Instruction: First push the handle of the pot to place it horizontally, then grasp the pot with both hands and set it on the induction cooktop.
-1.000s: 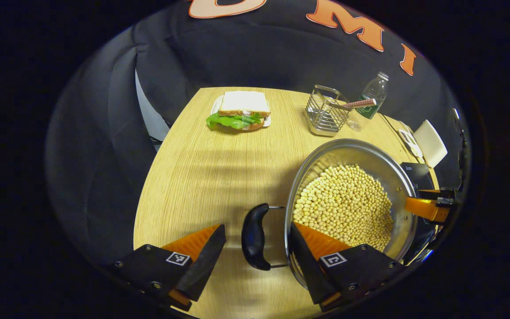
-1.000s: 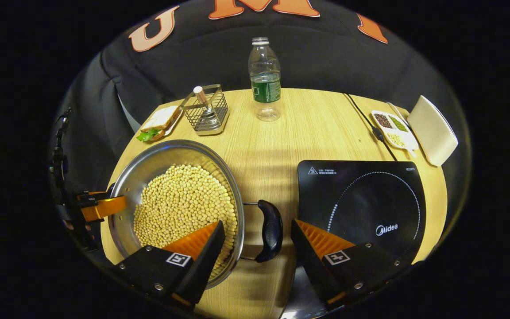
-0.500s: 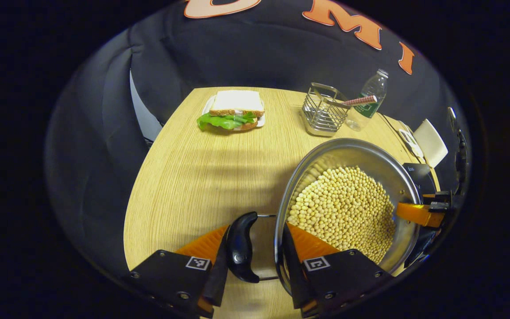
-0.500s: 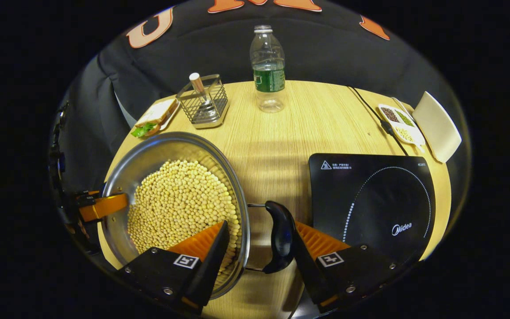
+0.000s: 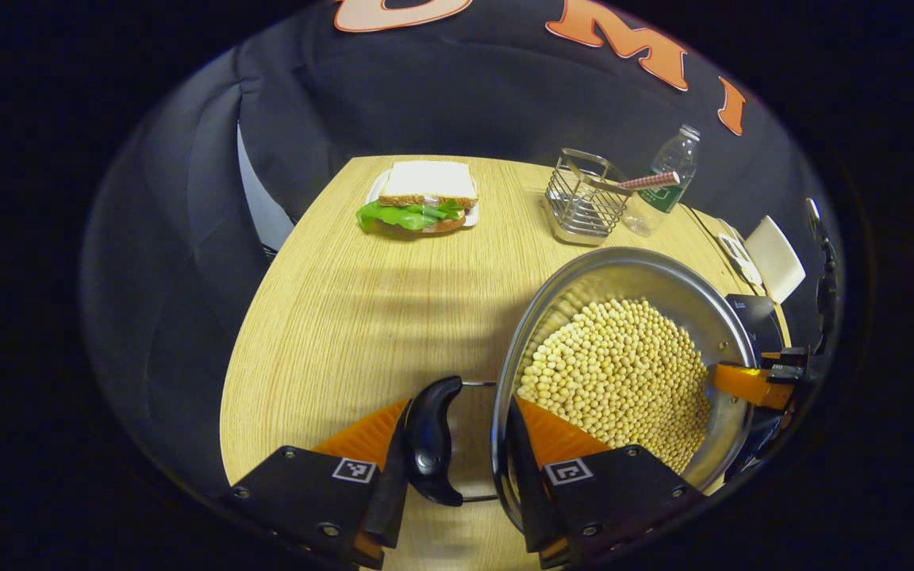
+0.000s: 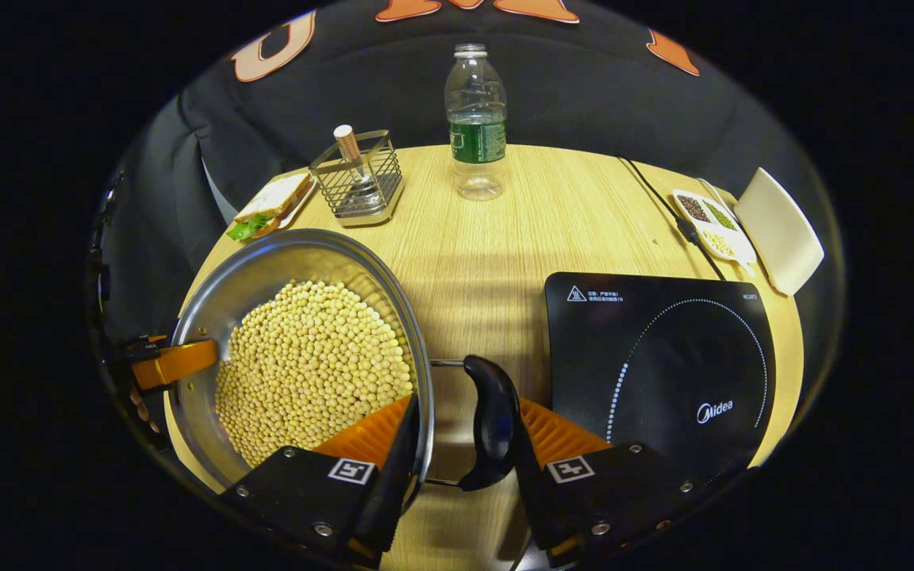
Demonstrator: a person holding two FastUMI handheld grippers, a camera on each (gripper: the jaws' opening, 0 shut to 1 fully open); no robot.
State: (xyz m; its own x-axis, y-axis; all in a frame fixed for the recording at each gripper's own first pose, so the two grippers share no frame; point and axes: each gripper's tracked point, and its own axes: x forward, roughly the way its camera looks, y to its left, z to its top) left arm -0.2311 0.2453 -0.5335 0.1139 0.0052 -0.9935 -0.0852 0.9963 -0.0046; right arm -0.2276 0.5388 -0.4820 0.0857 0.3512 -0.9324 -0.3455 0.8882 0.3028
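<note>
A steel pot (image 5: 624, 258) full of soybeans (image 5: 616, 373) stands on the wooden table. In the left gripper view my left gripper (image 5: 457, 460) is shut across the pot's black left handle (image 5: 429, 440): one finger presses the handle's outer side, the other sits just inside the rim. In the right gripper view my right gripper (image 6: 461, 444) clamps the black right handle (image 6: 493, 420) the same way, with its inner finger inside the pot (image 6: 266, 250). Both handles lie level. The black induction cooktop (image 6: 663, 357) lies to the right of the pot. The other gripper (image 6: 175, 361) shows at the pot's far side.
A sandwich (image 5: 417, 202) on a plate, a wire holder (image 5: 580, 202) and a water bottle (image 6: 473, 119) stand at the back. A small dish of beans (image 6: 711, 222), a white board (image 6: 778, 230) and the cooktop's cord (image 6: 663, 206) are at the back right.
Both grippers went from wide open around the handles to shut on them. The right one closed further in the last half second. The pot sits slightly closer in both views.
</note>
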